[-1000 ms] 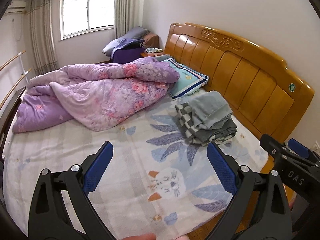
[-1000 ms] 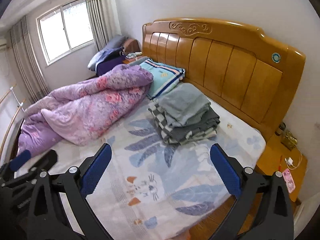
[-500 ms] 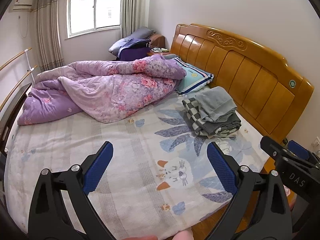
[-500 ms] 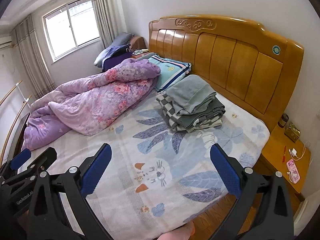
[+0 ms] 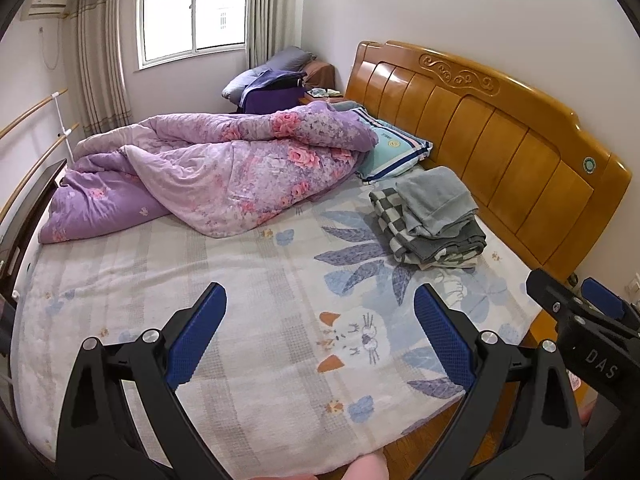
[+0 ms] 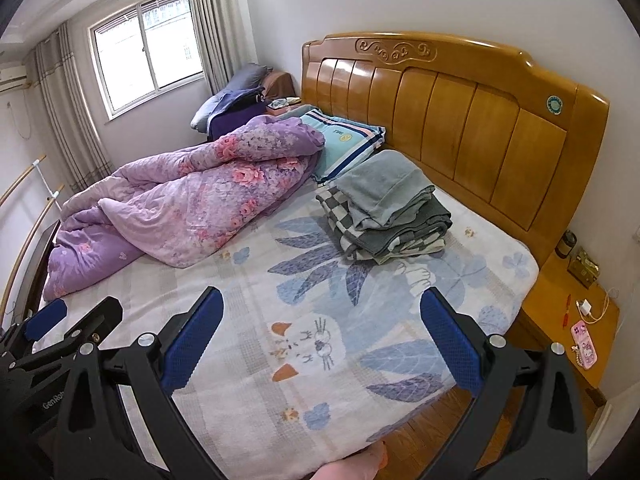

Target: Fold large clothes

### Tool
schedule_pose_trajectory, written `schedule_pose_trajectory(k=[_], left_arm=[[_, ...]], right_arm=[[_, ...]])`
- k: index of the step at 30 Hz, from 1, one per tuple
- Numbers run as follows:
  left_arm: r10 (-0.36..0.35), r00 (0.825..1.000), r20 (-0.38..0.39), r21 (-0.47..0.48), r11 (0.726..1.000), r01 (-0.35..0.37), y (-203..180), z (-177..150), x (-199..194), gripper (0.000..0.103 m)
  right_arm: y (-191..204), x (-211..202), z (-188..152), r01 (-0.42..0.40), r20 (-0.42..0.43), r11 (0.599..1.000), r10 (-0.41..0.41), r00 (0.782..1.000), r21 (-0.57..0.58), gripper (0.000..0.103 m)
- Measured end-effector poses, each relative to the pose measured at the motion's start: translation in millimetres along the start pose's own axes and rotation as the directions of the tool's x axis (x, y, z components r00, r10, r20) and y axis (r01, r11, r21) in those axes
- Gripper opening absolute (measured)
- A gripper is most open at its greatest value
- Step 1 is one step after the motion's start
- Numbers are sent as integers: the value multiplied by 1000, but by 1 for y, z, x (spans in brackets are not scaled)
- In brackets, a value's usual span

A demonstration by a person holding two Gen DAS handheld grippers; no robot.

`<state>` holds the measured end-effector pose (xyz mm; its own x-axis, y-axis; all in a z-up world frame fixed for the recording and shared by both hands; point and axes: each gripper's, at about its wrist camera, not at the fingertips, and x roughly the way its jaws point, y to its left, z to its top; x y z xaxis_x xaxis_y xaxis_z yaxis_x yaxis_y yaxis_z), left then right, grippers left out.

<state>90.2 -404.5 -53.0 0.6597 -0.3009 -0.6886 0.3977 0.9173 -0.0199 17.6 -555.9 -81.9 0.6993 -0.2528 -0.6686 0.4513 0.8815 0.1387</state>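
Both hand-held grippers, left (image 5: pixel 320 336) and right (image 6: pixel 320 338), gape wide, empty. Folded clothes stack (image 6: pixel 386 210) on bed (image 6: pixel 248 296): soft, limp, bulky; grip top garment's near edge.

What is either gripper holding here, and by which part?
Nothing. The left gripper and right gripper both stand open above the bed sheet, apart from the folded clothes.

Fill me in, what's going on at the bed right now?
Nothing is being handled. The left gripper and right gripper both hang open and empty over the near edge of the bed sheet. A folded stack of grey clothes sits by the headboard, beside a crumpled purple quilt.
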Motion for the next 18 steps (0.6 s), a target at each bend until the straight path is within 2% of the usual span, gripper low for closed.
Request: schedule_pose_trajectory(k=[3, 18], left_arm=[[5, 1000, -1, -3, 1000, -5, -1, 0, 2, 95], [-27, 1000, 2, 14, 1000, 27, -1, 0, -2, 95]], right_arm=[[1, 0, 0, 28, -3, 1000, -28, 1000, -15, 95], [7, -4, 2, 33, -5, 999, -33, 999, -17, 95]])
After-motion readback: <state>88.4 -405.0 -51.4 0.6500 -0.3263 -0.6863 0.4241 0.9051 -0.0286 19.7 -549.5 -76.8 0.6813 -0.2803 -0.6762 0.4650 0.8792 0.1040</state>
